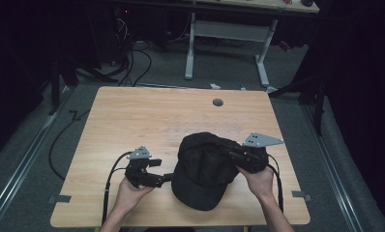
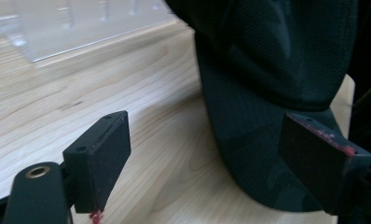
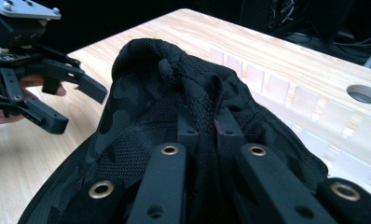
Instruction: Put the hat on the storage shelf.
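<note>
**Cap pinched at right, left fingers spread**

Your right gripper has its fingers closed on a fold of the black cap; the pinched fabric hides the pads. The cap lies on the tabletop at 6 o'clock. Your left gripper, at 9 o'clock of the cap, has fingers wide apart, empty, beside the brim. The room beyond is dark; a second desk stands at 12 o'clock.
</note>
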Demonstrator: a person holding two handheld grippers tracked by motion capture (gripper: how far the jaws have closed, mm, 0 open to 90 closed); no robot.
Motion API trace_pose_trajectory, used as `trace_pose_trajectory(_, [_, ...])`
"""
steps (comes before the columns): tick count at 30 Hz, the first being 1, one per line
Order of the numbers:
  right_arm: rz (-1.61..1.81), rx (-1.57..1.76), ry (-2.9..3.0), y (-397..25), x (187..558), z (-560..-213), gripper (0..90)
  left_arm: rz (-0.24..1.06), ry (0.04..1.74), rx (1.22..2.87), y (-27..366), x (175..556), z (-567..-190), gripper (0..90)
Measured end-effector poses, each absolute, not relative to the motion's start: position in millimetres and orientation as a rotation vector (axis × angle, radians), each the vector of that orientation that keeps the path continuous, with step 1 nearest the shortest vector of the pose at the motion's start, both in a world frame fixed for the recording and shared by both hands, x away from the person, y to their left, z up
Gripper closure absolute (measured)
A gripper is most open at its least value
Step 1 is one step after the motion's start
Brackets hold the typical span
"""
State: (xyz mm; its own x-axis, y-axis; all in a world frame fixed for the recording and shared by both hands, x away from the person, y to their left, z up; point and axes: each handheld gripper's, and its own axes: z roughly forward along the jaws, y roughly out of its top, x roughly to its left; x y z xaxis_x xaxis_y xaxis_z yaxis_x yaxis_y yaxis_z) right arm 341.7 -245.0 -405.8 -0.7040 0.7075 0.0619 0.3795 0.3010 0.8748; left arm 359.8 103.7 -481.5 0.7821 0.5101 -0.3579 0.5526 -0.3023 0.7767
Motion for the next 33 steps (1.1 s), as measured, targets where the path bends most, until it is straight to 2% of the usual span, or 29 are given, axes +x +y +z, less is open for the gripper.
trace_pose_trajectory(13, [1.443,0.895,2.283,-231,345,-402,84.4,-0.134,0.743,2.0,93,361,-481,17.4])
trace_pose_trajectory(26, [1.496,0.806,2.314,-224,347,-396,84.0,-0.18,0.691,2.014,91,361,-478,23.6])
trace_pose_trajectory(33, [1.517,0.773,2.32,-220,350,-394,83.9,-0.179,0.679,2.015,91,360,-475,29.9])
